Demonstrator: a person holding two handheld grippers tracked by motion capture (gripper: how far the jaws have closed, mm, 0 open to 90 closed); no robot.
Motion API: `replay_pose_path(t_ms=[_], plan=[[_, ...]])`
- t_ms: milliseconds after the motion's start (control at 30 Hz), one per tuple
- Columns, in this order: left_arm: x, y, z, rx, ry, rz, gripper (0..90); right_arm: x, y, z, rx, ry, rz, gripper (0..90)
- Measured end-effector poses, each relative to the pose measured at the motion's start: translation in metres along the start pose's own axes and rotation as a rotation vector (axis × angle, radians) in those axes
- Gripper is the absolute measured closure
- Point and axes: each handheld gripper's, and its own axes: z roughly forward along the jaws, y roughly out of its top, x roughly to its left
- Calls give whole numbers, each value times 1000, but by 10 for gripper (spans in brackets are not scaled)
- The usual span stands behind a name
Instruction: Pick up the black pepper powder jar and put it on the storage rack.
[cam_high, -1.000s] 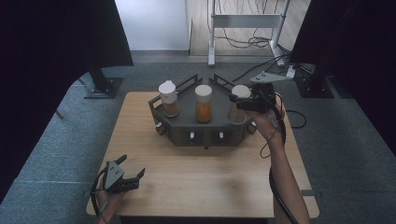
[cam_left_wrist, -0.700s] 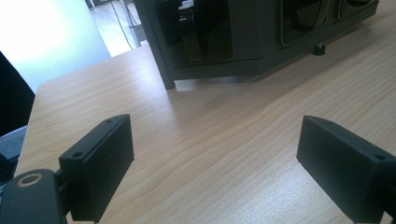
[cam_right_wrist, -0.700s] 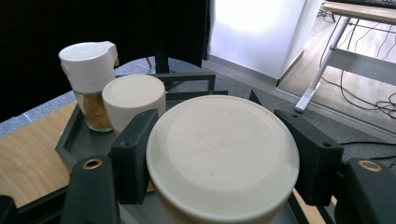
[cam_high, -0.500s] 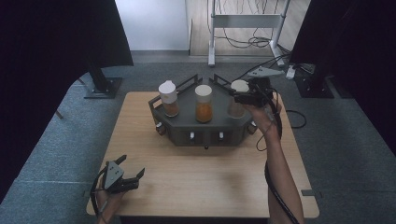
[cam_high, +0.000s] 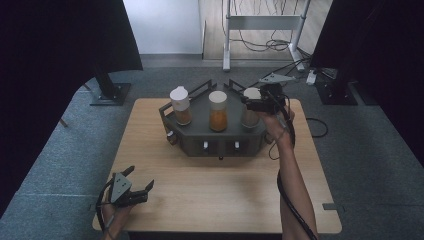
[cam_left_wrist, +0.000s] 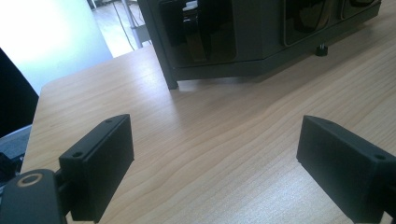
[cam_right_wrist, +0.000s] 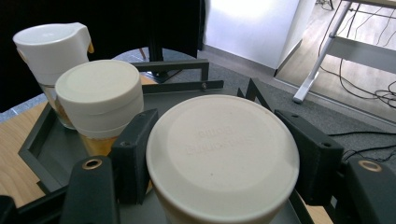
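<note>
A: Start big. What is on the table (cam_high: 165, 150)?

B: A dark rack (cam_high: 215, 137) near the far edge, with three white-lidded jars in a row on top: the left jar (cam_high: 180, 105), the middle jar (cam_high: 218, 110) with orange contents, and the right jar (cam_high: 250, 111).

A: And the right gripper (cam_high: 256, 103)?

B: It is at the right jar. In the right gripper view its jaws sit on either side of the jar's lid (cam_right_wrist: 223, 149), pads against the rim, clenched on it. The jar stands upright in the rack.

A: The left gripper (cam_high: 137, 192)?

B: It rests low at the near left corner of the table, well apart from the rack, jaws spread wide with nothing between them.

A: What does one view add?

B: The right gripper view shows raised lettering on the lid, too faint to read, and a spout on the left jar's lid. The left gripper view shows the rack's glossy front panels and a small foot (cam_left_wrist: 320, 49) under it.
</note>
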Motion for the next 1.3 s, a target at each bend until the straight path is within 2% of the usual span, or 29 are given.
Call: replay_pose_path(t_ms=[700, 967, 1167, 1300], plan=[[0, 1, 0, 0, -4, 6, 107, 0, -5, 14, 33, -13, -4, 334], [-1, 1, 0, 0, -7, 6, 107, -5, -10, 15, 20, -9, 24, 333], [-1, 1, 0, 3, -10, 11, 107, -10, -12, 13, 20, -10, 62, 329], [-1, 2, 0, 5, -13, 15, 107, -11, -12, 13, 27, -14, 60, 306]])
